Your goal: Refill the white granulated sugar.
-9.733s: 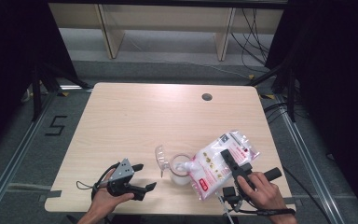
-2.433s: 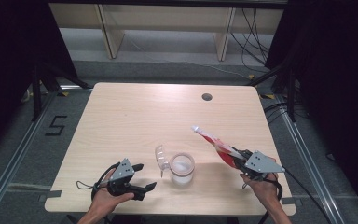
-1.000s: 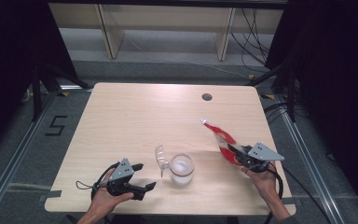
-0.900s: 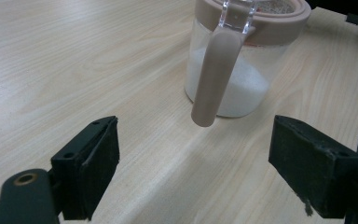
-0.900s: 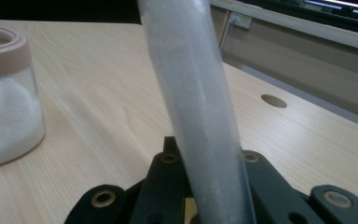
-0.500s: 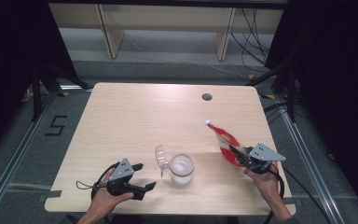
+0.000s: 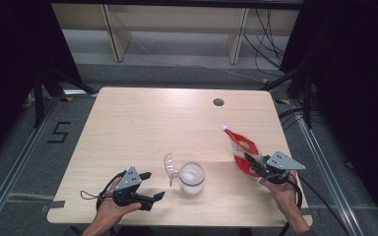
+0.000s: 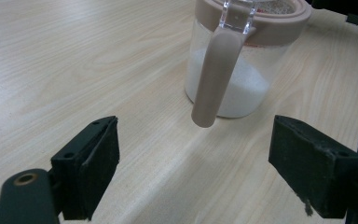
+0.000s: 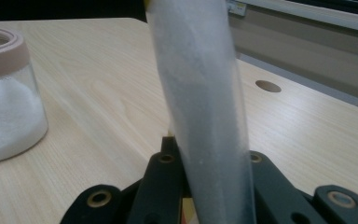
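Your right gripper (image 7: 261, 168) is clamped on the lower end of the red-and-white pouch (image 7: 239, 150), which rises from between the jaws and leans away from you toward the far side of the table (image 7: 177, 118). In the right gripper view the pouch's pale face stands straight up out of the closed jaws, with the jar (image 9: 7, 98) well off to that claw's left. Your left gripper (image 7: 145, 195) rests on the table with its jaws spread and nothing between them; the jar (image 8: 235, 65), partly filled with white grains, stands just ahead of it, its flip lid (image 7: 170, 166) hanging open on the side facing that claw.

The risks, as I judge them: the pouch is held only at one end, so a quick swing could make it flop or slip. If its top is open, tipping it could scatter grains. Bump the jar with your left claw and it may slide or topple
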Available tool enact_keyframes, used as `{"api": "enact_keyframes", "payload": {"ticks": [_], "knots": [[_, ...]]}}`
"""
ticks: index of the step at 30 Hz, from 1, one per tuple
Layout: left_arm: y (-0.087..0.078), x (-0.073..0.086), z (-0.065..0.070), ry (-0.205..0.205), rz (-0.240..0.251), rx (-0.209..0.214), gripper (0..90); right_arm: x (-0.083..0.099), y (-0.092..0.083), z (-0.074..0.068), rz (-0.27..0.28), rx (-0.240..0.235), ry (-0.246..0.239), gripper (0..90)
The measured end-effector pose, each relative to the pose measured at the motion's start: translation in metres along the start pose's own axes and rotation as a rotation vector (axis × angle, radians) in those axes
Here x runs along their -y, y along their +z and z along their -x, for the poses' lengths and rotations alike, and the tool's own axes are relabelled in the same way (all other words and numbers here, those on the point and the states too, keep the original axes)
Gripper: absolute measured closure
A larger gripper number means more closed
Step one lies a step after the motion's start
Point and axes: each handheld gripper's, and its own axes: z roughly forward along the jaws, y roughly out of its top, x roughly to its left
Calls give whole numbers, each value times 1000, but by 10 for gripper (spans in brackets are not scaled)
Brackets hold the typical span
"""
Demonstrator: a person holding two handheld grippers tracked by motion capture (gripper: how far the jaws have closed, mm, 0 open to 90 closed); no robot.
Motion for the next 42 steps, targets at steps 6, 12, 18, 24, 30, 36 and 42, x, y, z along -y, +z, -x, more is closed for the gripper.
{"api": "enact_keyframes", "payload": {"ticks": [6,12,18,24,30,36,42], "knots": [[0,0,0,-6,8,2,158,2,-5,0,-11,5,57,839],[1,0,0,1,19,15,158,3,-8,5,-7,10,46,838],[1,-1,0,-2,19,11,158,5,-12,6,-19,12,61,835],[1,-1,0,-3,20,11,158,9,-17,7,-45,16,81,830],[1,-1,0,-3,19,8,158,12,-19,10,-31,2,88,825],[2,-1,1,-8,23,16,158,13,-21,11,-35,5,93,774],[2,-1,1,-8,24,16,158,13,-21,12,-47,22,57,705]]}}
